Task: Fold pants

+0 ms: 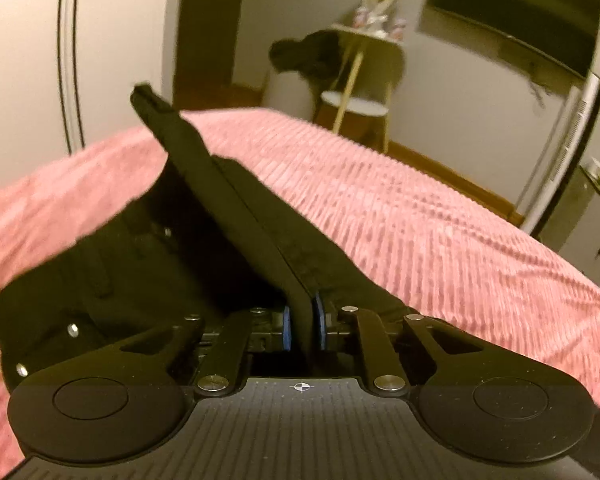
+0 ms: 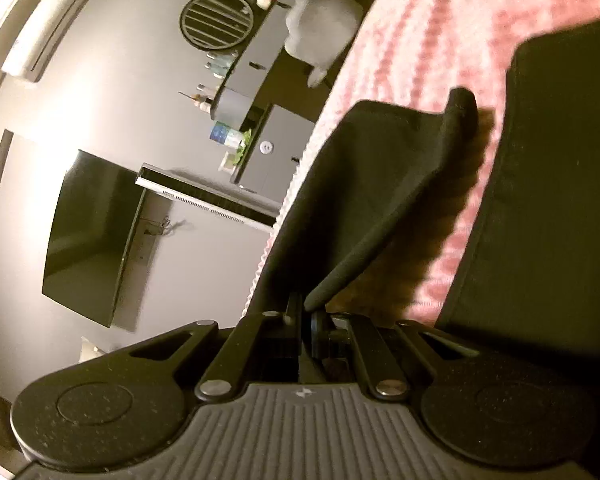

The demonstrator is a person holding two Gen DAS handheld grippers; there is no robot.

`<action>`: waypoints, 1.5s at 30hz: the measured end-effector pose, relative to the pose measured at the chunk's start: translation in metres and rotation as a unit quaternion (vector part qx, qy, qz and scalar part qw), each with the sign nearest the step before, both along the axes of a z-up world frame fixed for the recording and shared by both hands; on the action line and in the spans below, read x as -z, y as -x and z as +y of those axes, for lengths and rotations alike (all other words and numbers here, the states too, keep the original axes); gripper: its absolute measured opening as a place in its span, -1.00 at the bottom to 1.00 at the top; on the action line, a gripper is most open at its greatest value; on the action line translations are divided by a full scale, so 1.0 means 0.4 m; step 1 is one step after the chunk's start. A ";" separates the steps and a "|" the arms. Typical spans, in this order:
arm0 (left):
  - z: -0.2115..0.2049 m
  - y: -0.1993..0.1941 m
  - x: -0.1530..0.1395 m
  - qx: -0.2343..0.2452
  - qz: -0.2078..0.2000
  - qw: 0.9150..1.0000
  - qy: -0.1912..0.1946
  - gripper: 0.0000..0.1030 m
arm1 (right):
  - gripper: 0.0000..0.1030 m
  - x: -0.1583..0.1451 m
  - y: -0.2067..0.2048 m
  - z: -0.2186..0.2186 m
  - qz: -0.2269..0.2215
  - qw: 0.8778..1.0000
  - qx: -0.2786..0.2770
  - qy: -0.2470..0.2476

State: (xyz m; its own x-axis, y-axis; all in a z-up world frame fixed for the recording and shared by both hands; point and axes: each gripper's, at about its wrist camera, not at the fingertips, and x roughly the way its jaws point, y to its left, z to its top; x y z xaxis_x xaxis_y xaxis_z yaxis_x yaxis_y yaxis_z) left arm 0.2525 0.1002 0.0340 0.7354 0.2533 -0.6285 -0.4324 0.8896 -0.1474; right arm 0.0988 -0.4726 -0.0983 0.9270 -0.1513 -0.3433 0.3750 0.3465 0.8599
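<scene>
Both tools clamp the black cotton pants (image 1: 112, 264): left tool (image 1: 300, 320), right tool (image 2: 306, 312).
Fold under way; next, carry the pinched edges across the pink ribbed bedspread (image 1: 420, 220).

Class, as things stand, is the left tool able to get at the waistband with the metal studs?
Probably yes: the studded waistband lies uncovered on the pink blanket just beside the left tool, but its jaws are shut.

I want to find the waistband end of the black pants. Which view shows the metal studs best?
The left wrist view: three shiny studs stand out on the black pants left of the tongs. The right wrist view shows only plain black fabric, no studs.
</scene>
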 end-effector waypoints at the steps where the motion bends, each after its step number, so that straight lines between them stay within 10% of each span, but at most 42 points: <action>1: 0.001 0.021 -0.003 0.002 -0.001 1.000 -0.001 -0.74 | -0.93 -0.017 -0.001 0.007 0.009 1.000 0.005 0.024; 17: 0.067 0.289 0.002 0.031 -0.009 0.998 0.059 -0.76 | -0.93 -0.202 0.251 0.021 0.088 0.970 0.046 0.220; 22: 0.114 0.353 0.083 0.036 0.039 0.993 0.105 -0.72 | -0.91 -0.192 0.262 0.063 0.164 0.939 0.022 0.302; 25: 0.153 0.364 0.115 0.026 0.058 0.984 0.165 -0.71 | -0.85 -0.148 0.257 0.014 0.194 0.952 -0.013 0.235; 29: 0.174 0.361 0.111 0.011 0.054 0.984 0.167 -0.22 | -0.24 -0.065 0.306 -0.076 0.140 0.987 0.002 0.073; 36: 0.211 0.360 0.130 -0.018 0.053 0.979 0.195 -0.47 | -0.27 0.000 0.349 -0.169 0.050 0.997 0.051 -0.034; 38: 0.218 0.367 0.134 -0.024 0.053 0.977 0.203 -0.55 | -0.63 0.013 0.349 -0.196 0.029 0.996 0.061 -0.065; 45: 0.208 0.381 0.104 -0.020 0.017 0.982 0.186 -0.73 | -0.91 -0.114 0.338 -0.197 0.016 0.997 0.031 0.073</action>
